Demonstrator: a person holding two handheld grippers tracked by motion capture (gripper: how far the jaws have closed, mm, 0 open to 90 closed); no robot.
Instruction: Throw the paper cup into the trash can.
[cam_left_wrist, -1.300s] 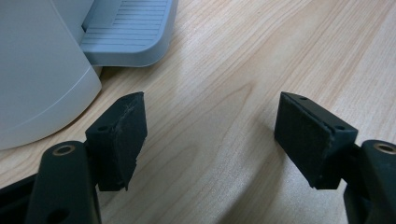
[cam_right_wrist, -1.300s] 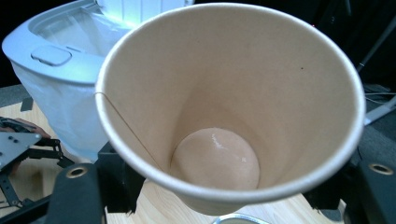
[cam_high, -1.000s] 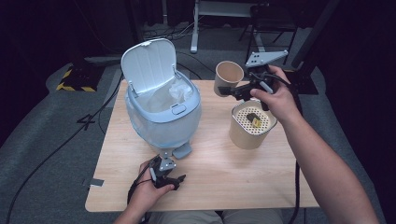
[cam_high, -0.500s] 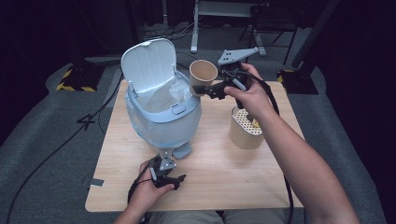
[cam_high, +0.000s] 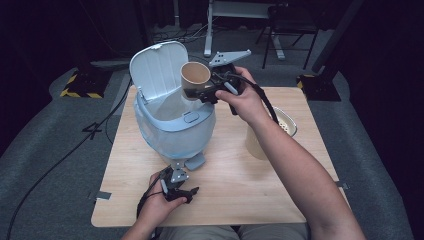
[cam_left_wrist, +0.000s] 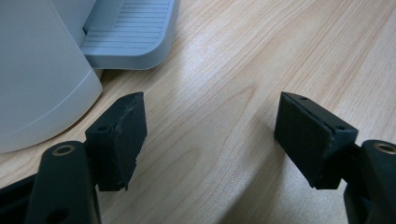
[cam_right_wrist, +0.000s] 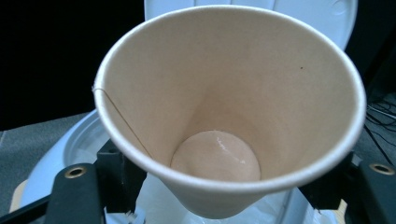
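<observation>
Paper cup (cam_high: 195, 78) now sits over the open mouth of the pale blue pedal bin (cam_high: 172, 127), clamped in the right gripper (cam_high: 207, 92), mouth tipped toward the camera in the high view. A second ago it was held farther right, above the table's right side near the tan container (cam_high: 260, 142); half a second ago it was about halfway, just at the bin's right edge. So cup and right hand (cam_high: 245, 97) have travelled leftward across the table, staying at roughly the same height.

Right gripper view: cup (cam_right_wrist: 229, 107) empty, inside clean apart from a small shine on the bottom, both jaws pressed against its lower wall from either side. The bin's white liner (cam_right_wrist: 154, 196) and raised lid (cam_right_wrist: 327, 18) show behind and below it.

Right forearm now crosses in front of the tan container, covering much of it; earlier that container stood in full view.

Left gripper (cam_high: 182, 192) has not shifted: same spot at the near edge of the wooden table (cam_high: 240, 195), just in front of the bin's foot pedal (cam_high: 192, 162). Left gripper view: jaws spread wide, nothing between them, bare wood underneath, pedal (cam_left_wrist: 130, 44) and bin wall (cam_left_wrist: 42, 79) at upper left. Lid (cam_high: 157, 70) stays up as before.
</observation>
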